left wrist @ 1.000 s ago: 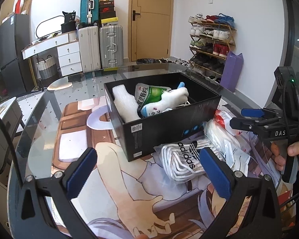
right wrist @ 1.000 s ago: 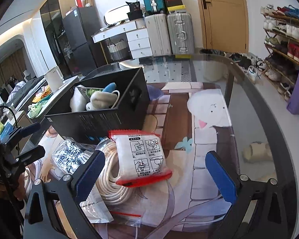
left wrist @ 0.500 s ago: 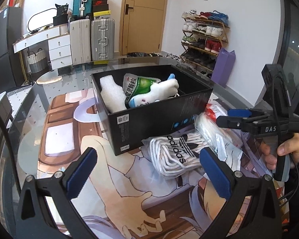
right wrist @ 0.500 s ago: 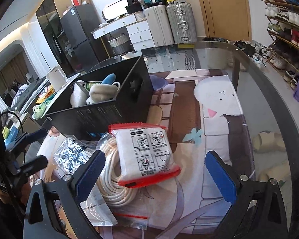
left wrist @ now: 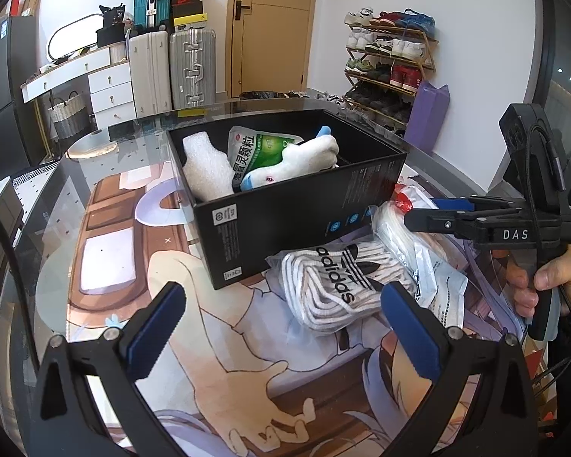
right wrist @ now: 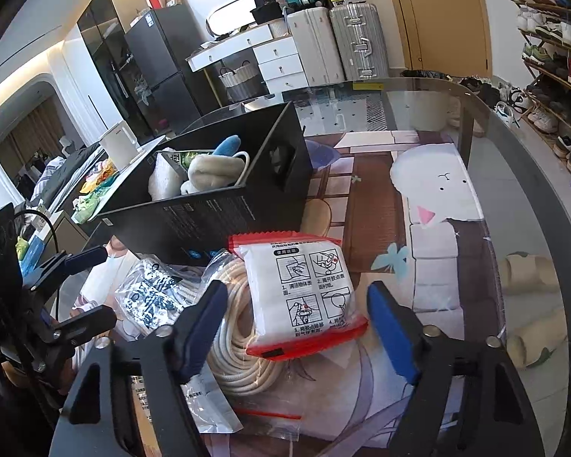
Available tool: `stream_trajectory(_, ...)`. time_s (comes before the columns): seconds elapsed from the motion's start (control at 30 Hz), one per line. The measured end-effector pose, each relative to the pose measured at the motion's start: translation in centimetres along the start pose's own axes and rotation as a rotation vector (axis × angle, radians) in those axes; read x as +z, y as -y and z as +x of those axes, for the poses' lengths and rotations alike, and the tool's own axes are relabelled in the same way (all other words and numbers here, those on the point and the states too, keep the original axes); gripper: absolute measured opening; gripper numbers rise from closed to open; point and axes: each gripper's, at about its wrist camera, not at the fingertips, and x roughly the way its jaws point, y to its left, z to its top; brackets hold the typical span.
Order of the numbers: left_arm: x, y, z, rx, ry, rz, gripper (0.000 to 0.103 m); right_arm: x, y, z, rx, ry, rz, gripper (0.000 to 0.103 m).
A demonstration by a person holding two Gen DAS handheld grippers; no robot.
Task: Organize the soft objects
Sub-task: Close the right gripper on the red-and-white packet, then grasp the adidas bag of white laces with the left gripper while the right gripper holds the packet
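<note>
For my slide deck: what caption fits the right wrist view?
Right gripper closing around a red-edged white packet atop bagged rope, beside the black box.

Suitcases (left wrist: 171, 64) beside door (left wrist: 274, 26); shoe rack (left wrist: 392, 64) right.

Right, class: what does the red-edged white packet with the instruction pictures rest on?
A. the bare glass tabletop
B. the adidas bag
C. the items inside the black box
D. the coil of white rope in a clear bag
D: in the right wrist view the red-edged packet lies across the bagged rope coil, outside the black box.
</note>
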Motion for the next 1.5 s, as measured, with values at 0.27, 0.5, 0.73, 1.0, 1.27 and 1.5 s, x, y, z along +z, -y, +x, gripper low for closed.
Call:
stream_trajectory(0.27,0.0,0.1,0.1,-0.002,-0.005,0.003,0.103,0.1,-0.1,-0.7,0.005,0.024,-0.032,0.048)
stream_trajectory(0.5,0.0,0.2,0.2,-0.003,-0.01,0.007,0.103,0.2,-0.6,-2.2,0.021,0.06,-0.057,0.047)
stream_trajectory(0.73,0.1,0.4,0.5,0.001,-0.03,0.003,0.103,0.5,-0.6,-3.5,0.024,0.096,-0.061,0.047)
stream_trajectory(1.0,1.0,0.0,2.2,0.019,-0.07,-0.072,0.103,0.6,-0.3,-4.3,0.022,0.111,-0.055,0.047)
stream_trajectory(1.27,1.0,-0.8,3.7,0.08,-0.136,-0.108,0.103,0.5,-0.2,-4.4,0.019,0.106,-0.054,0.047)
stream_trajectory(1.5,0.3,-2.8,3.3,0.084,-0.153,-0.141,0.103,0.3,-0.1,-4.3,0.018,0.099,-0.058,0.047)
